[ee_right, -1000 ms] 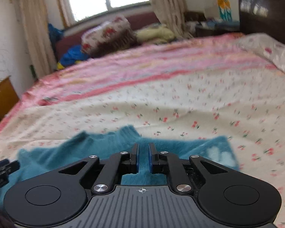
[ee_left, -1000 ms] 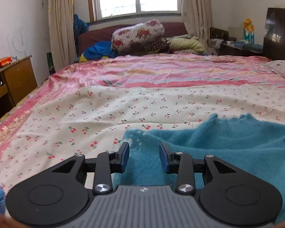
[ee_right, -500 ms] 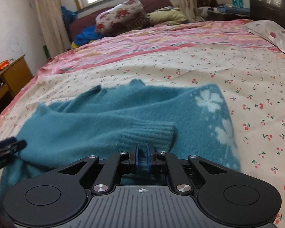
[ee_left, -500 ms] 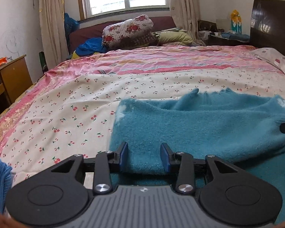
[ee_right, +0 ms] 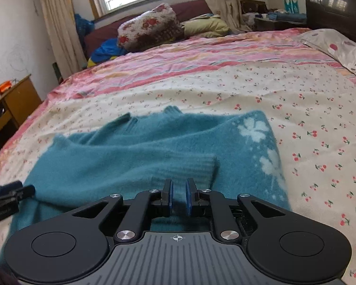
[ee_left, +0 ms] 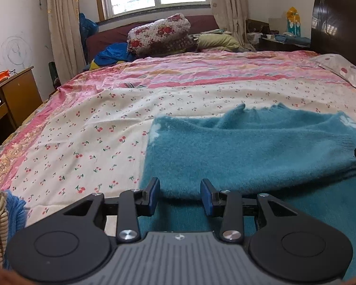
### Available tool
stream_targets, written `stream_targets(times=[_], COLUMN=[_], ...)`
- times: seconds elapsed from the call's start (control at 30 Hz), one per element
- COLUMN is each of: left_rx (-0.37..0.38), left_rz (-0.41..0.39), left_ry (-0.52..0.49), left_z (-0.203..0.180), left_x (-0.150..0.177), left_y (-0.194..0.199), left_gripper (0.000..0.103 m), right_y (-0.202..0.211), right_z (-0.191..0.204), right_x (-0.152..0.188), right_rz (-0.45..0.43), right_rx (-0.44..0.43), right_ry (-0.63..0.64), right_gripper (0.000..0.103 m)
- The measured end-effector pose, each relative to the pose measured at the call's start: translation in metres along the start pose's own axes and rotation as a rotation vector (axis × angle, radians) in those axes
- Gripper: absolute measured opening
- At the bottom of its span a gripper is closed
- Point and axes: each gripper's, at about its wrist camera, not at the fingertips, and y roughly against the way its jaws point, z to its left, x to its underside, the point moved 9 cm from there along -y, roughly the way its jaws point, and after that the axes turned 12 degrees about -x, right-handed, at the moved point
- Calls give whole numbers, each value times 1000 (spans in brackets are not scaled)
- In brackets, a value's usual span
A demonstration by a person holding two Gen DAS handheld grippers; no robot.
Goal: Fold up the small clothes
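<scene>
A small teal knitted sweater with pale flower marks lies on the bed, one sleeve folded across its body. In the right wrist view the sweater fills the middle, and the sleeve's ribbed cuff lies just ahead of my right gripper. That gripper's jaws stand a little apart with nothing between them. My left gripper is open and empty over the sweater's near left edge. The left gripper's tip shows at the left of the right wrist view.
The bed has a cherry-print sheet and a pink striped cover beyond. Other knitwear lies at the near left. A wooden desk stands left of the bed, pillows and a dark headboard farther off.
The sleeve was carried across the sweater's body and laid down. My right gripper, shut a moment ago, now stands a little open and free of the cuff. The left gripper stayed open.
</scene>
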Motion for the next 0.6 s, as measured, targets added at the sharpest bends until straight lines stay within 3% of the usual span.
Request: stream_targets(times=[0.4,0.6], left_rx=[20,43], left_rz=[15,16], left_ry=[-41,-46], left_z=[-1,9], left_x=[19,34], left_y=[39,68], left_gripper=[44,44], right_y=[38,70], right_z=[17,27], right_x=[16,42], right_rz=[6,34], right_rx=[-14,-35], right_ry=[1,13], right_gripper=[14,14])
